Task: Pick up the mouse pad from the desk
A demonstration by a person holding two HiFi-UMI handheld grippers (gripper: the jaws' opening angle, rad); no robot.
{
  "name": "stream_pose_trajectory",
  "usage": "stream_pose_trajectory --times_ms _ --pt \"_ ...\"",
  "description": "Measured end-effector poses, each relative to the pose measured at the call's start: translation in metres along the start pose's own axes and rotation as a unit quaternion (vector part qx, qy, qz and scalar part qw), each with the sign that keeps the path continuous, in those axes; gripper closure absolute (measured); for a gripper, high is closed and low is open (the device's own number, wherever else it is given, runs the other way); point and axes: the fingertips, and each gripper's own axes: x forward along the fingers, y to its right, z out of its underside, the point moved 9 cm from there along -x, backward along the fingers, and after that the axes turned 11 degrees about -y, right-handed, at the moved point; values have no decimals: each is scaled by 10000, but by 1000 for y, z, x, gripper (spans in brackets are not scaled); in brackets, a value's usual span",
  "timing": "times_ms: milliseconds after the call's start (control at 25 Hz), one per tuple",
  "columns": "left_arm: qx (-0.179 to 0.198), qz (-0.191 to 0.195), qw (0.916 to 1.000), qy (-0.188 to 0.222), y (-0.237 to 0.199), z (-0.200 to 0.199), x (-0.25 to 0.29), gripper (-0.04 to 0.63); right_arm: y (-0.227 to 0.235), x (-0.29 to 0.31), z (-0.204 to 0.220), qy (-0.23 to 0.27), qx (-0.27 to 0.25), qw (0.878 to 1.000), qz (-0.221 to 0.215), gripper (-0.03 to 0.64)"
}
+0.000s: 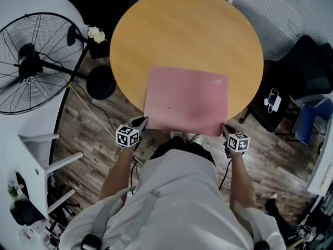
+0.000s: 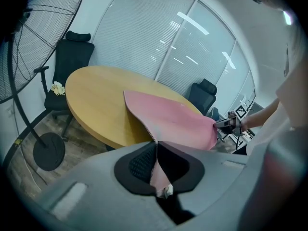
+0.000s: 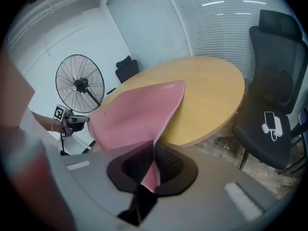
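Progress looks good; my left gripper (image 1: 142, 122) and right gripper (image 1: 224, 128) each pinch a near corner of the mouse pad (image 1: 186, 100); its far edge seems to rest on the surface (image 1: 182, 30); lifting clear remains.

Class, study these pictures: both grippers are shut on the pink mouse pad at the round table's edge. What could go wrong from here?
1. The left gripper and right gripper each pinch only a near corner of the mouse pad; a thin corner may slip out during lifting.
2. The pad bows between the grips while its far part lies on the table; it could drag or fold if the grippers rise unevenly.
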Motion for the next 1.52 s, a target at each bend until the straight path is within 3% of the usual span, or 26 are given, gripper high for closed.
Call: stream_pose_trajectory --times_ms 1520 --pt "467 -347 9920 1120 29 -73 -45 577 -14 -58 -47 1101 -501 9926 95 597"
